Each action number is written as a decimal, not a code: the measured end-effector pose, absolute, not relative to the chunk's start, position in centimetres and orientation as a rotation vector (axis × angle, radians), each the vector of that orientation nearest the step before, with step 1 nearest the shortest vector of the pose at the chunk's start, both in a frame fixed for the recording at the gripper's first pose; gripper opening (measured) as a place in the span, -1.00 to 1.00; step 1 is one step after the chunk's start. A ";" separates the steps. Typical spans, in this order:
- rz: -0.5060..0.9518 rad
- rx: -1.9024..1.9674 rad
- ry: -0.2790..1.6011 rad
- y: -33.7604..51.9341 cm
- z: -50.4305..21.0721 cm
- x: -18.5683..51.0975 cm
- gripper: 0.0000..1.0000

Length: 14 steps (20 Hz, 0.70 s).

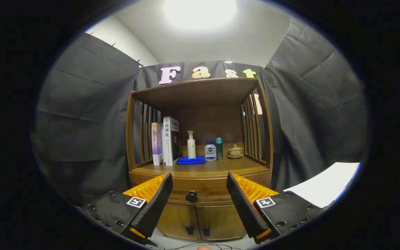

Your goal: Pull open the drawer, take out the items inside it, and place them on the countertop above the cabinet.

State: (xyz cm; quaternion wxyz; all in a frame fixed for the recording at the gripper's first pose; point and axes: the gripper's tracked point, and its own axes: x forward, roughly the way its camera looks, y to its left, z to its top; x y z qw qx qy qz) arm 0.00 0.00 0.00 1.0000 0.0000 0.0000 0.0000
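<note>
You are holding the gripper (199,194) level in front of the cabinet (200,208), and nothing of the task is done yet as far as this view shows. The drawer (200,189) is sitting shut, flush with the front of the cabinet, so whatever lies inside is hidden from you. Judging from that, the whole job is still ahead: pulling the drawer out, lifting its contents, and setting them on the countertop (207,169) above.

The gripper's fingers are standing spread wide apart, with nothing between them but open air. The drawer's dark round knob (191,196) is showing low in the centre of the frame, in the gap between the two fingers and a little nearer the left one. It is lying beyond the fingertips, not touching either, so you are probably still needing to move forward before closing on it.

Above the drawer, in the middle of the frame, the countertop is already carrying some things: two books (166,142) standing at its left, a blue cloth (191,160), a white pump bottle (191,145), a small white bottle (210,152), a teal bottle (219,148) and a small lidded cup (235,151) toward the right. The front strip of the countertop is looking bare, which seems the likeliest spot for the drawer's items.
</note>
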 end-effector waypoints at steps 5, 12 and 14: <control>0.001 0.003 0.008 0.4 -0.5 0.7 0.98; 0.000 -0.021 0.014 1.1 -2.2 3.3 0.98; -0.003 -0.020 0.012 1.3 -2.7 4.4 0.98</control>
